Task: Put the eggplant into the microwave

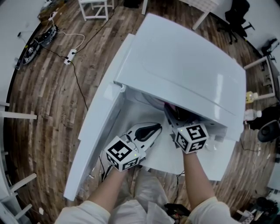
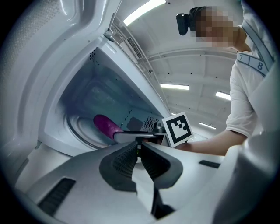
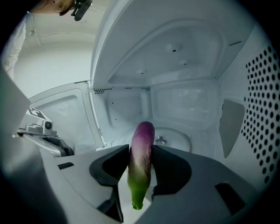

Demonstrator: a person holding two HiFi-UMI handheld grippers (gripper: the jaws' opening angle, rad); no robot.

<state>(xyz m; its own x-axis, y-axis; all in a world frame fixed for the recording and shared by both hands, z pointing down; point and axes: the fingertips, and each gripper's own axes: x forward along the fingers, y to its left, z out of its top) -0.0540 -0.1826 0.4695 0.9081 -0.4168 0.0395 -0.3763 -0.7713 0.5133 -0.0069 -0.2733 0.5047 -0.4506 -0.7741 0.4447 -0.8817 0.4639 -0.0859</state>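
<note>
The white microwave (image 1: 183,65) stands with its door (image 1: 98,131) swung open to the left. My right gripper (image 3: 142,151) is shut on the eggplant (image 3: 141,162), a purple one with a green stem end that points back toward the camera. Its purple tip reaches into the cavity above the glass turntable (image 3: 175,139). The left gripper view shows the eggplant (image 2: 106,124) inside the cavity, with the right gripper's marker cube (image 2: 178,129) at the opening. My left gripper (image 2: 139,151) is shut on nothing and sits in front of the opening, beside the door.
The microwave sits on a white table (image 1: 199,164). The cavity's right wall is perforated (image 3: 262,109). On the wooden floor to the left lie a power strip (image 1: 70,56) and cables. White furniture legs (image 1: 94,11) stand at the back.
</note>
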